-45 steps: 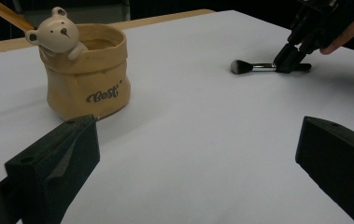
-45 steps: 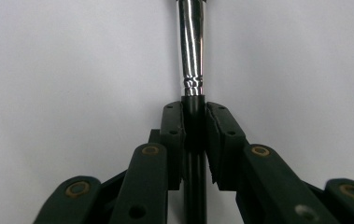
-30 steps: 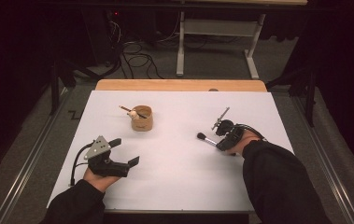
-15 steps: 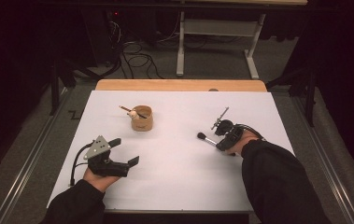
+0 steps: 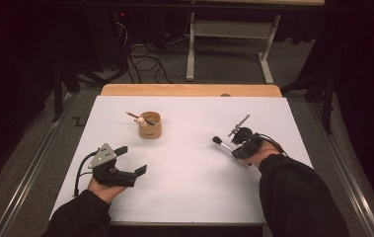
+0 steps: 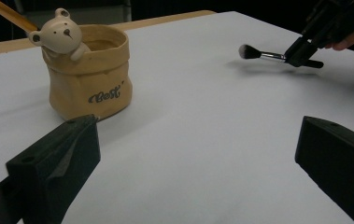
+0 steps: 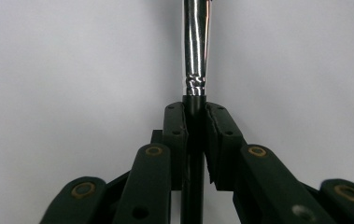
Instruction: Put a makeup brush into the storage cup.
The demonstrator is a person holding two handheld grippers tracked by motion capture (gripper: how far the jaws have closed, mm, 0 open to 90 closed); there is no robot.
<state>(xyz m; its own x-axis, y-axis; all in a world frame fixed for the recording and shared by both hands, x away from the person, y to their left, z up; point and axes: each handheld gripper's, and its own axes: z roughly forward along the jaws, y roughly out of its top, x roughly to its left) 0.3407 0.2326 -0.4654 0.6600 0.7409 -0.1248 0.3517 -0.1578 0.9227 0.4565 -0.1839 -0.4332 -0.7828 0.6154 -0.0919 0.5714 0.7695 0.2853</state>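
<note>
Step in hand, as judged: transport of a makeup brush toward the bear pot; pick-up looked done, drop-in not yet.

R claw: jaws narrow, clamped on the brush's black handle just behind the chrome ferrule. Brush stuck out straight ahead of the claw, bristle head at the far end, seen from the L claw's camera as held just above the desk, roughly level. R forearm came in low from the near edge, wrist angled so the claw pointed across the desk toward the pot.

L claw: jaws wide, nothing betw. them. Rested low over the desk, hand underneath, grey plate on top, aimed at the pot. Pot sat ahead of the L claw and slightly to its left, well apart from the R claw. A wooden-handled item already leaned out of it beside the bear figure.

Next move, est.: lift R claw, carry brush over pot rim, tilt handle-down or head-down into the opening, then release. Needs clearance from the stick already inside; pot is light-looking, so L claw may have to steady it.
</note>
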